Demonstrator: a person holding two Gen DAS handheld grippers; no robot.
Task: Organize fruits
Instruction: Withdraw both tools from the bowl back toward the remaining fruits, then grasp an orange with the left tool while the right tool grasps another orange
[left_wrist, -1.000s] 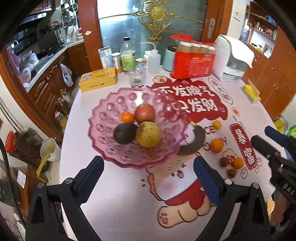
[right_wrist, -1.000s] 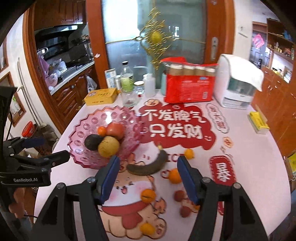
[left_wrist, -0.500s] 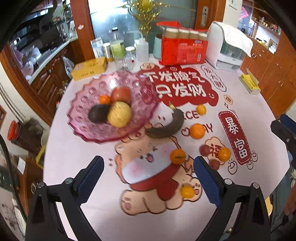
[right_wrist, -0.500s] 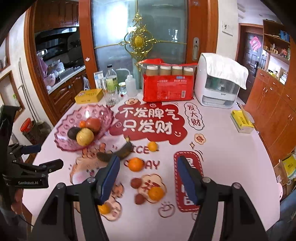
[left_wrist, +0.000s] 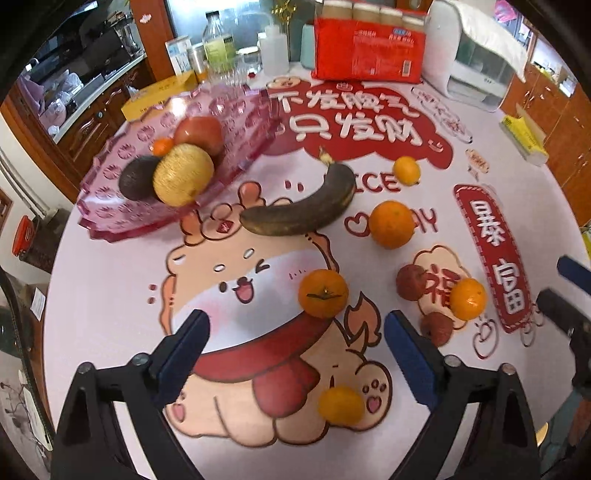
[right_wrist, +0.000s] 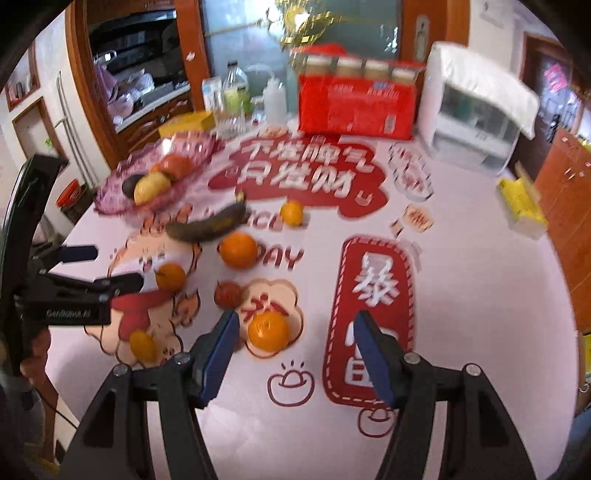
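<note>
My left gripper (left_wrist: 295, 338), jaws wide and just narrowing on nothing, hangs over a mandarin (left_wrist: 323, 293) mid-table; my right gripper (right_wrist: 295, 341), half open and empty, frames another orange (right_wrist: 267, 331). Loose fruit awaits the pink bowl (left_wrist: 110, 218) by the table's left edge.

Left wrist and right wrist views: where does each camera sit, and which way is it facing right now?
Left wrist: on the left gripper, angled down at the table; its own open blue fingers show, and the right gripper at the right edge.
Right wrist: on the right gripper, angled down; its own open fingers show, and the left gripper at left.
Shared: the pink bowl, the banana, loose oranges, the red pack.
</note>
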